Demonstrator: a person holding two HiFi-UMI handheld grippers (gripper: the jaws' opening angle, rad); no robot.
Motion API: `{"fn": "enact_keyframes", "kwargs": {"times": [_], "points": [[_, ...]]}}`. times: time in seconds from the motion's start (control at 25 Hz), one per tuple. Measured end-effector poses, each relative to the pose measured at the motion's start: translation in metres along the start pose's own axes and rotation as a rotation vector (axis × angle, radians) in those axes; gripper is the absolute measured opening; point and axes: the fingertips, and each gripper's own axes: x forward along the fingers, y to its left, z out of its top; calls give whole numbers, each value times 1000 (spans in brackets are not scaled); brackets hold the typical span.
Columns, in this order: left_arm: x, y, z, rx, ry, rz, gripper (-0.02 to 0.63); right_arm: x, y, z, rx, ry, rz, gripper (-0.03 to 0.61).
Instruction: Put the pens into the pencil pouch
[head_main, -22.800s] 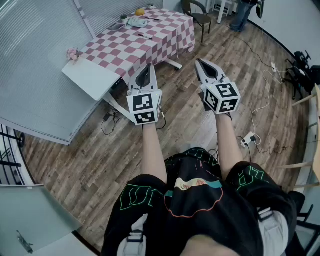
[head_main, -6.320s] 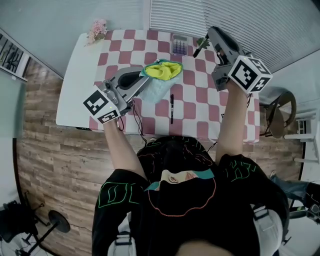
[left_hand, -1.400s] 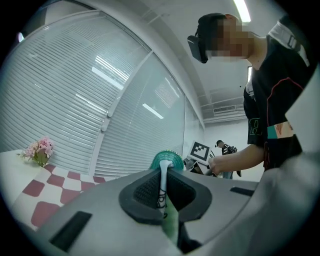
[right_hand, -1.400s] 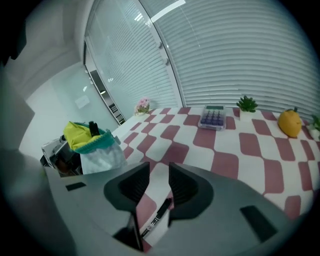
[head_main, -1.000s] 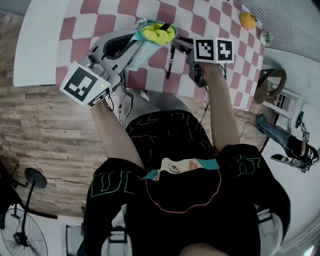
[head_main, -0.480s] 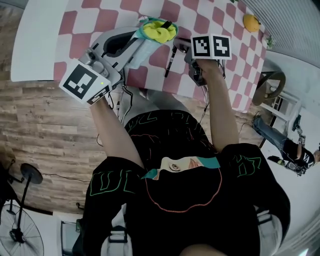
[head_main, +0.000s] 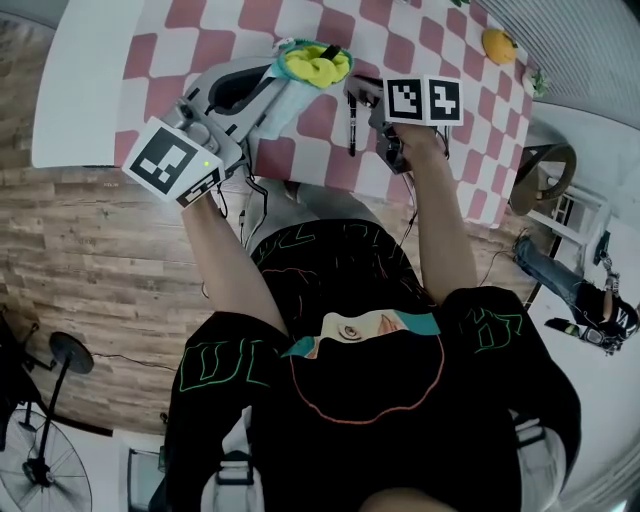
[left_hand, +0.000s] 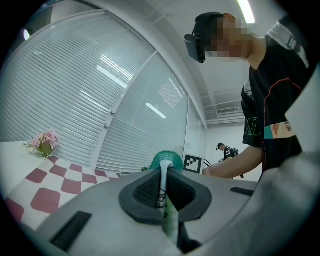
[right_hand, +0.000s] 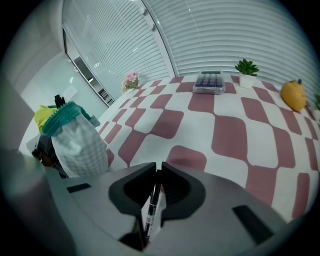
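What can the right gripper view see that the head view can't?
Only the right gripper view shows the pink flowers and what looks like a calculator. Only the head view shows the wooden floor and the person's black shirt. Both show the checkered tablecloth, the pencil pouch, the yellow fruit, and the black pen between the closing jaws of the right gripper.

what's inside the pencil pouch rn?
Yellow fabric shows in the open mouth of the pencil pouch, with a black pen end sticking out. Anything deeper is hidden by the pouch walls.
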Motion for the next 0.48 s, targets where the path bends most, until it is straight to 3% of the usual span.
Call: {"fn": "enact_keyframes", "kwargs": {"times": [0.48], "points": [[15, 5, 13, 39, 14, -16, 6, -44, 1, 56, -19, -253, 39, 36]]}}
